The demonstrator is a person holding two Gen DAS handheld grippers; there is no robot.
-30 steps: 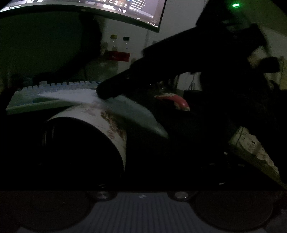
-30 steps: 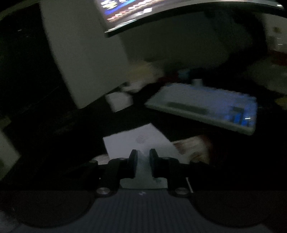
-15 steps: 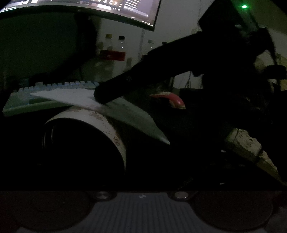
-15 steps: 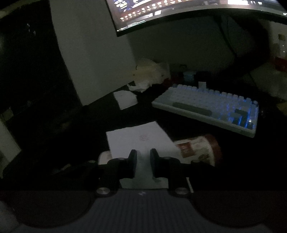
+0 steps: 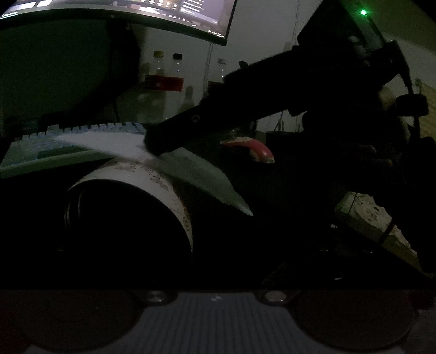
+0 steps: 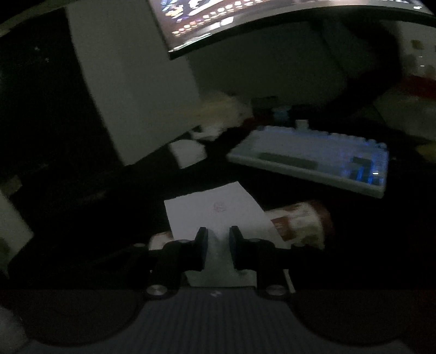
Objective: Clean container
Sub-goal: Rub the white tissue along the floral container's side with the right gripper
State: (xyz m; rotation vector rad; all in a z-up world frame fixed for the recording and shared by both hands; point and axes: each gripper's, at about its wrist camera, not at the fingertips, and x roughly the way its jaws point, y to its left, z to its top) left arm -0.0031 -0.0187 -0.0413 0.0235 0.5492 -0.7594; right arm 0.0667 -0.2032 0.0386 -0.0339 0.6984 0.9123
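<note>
The scene is very dark. A patterned white cylindrical container (image 5: 152, 179) lies on its side close in front of my left gripper, its dark end facing the camera; my left fingers are lost in the dark around it. In the right wrist view the container (image 6: 299, 223) lies on the desk with a red-brown end. My right gripper (image 6: 217, 237) is shut on a white tissue (image 6: 215, 209) that rests over the container. In the left wrist view the right gripper (image 5: 174, 136) presses that tissue (image 5: 114, 144) onto the container's top.
A backlit keyboard (image 6: 313, 160) lies behind the container, under a curved monitor (image 6: 272, 19). Several bottles (image 5: 166, 79) stand at the back. A red object (image 5: 253, 149) lies on the desk. Crumpled tissues (image 6: 215, 111) and a white box (image 6: 130, 89) sit left.
The right gripper with the tissue has slid slightly along the container's top. The left gripper and container have barely shifted.
</note>
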